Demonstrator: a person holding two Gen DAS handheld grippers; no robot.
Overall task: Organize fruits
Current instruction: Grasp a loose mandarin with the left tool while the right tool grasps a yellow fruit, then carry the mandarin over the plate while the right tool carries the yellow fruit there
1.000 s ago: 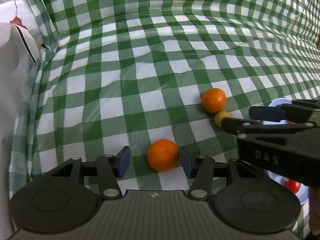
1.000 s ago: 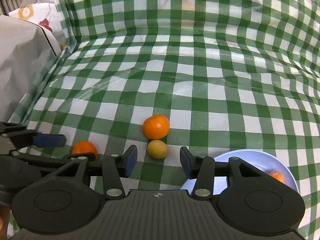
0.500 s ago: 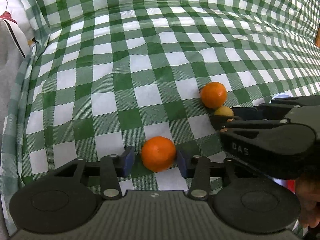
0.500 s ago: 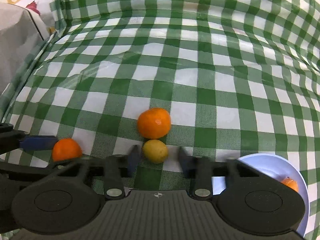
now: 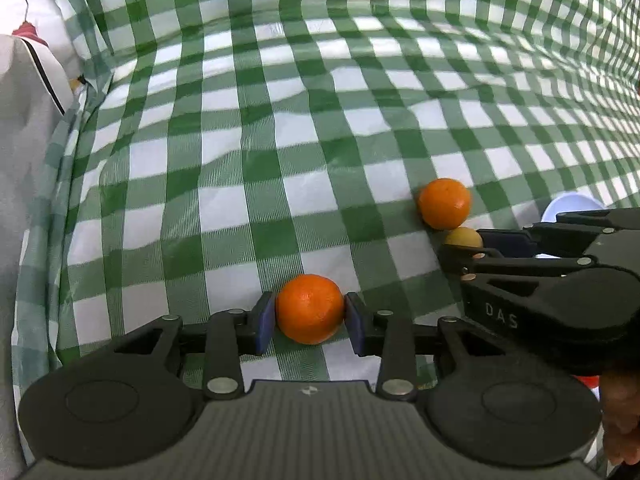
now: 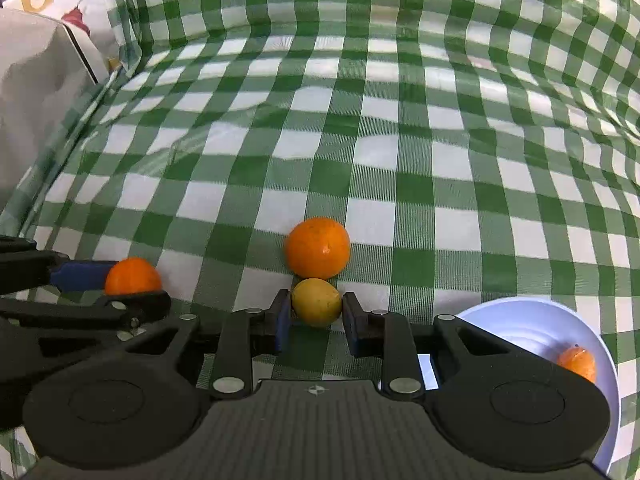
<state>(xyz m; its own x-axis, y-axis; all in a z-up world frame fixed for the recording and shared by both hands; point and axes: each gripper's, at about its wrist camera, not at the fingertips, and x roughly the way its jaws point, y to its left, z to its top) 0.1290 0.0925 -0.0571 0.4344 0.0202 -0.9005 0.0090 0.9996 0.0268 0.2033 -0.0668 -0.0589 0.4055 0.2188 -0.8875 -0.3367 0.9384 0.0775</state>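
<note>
Two grips are set now where a second ago you had none. Your left gripper (image 5: 310, 320) had its blue pads spread wide of the orange (image 5: 310, 309); both pads now press its sides, and the fruit sits pinched between them on the checked cloth (image 5: 280, 140). The left hand itself has kept its place; only the jaws came in.

Your right gripper (image 6: 315, 318) has done the same with the lemon (image 6: 316, 302). Earlier the small yellow fruit lay ahead of open fingers; now it is clamped between the pads, low over the cloth. It touches the second orange (image 6: 318, 248), which lies just behind it and is free of either tool. From the left camera that same pair shows at the right: second orange (image 5: 445, 203) on the cloth and the lemon (image 5: 464, 238) just in front, half hidden by the right gripper's fingers (image 5: 504, 240).

The bowl (image 6: 532, 320) stands to the right of the right gripper, partly covered by its body, with one small orange fruit (image 6: 576, 364) against the inner wall. It has not shifted. Neither held fruit looks clearly lifted off the cloth; you cannot tell more than that from these views.
</note>
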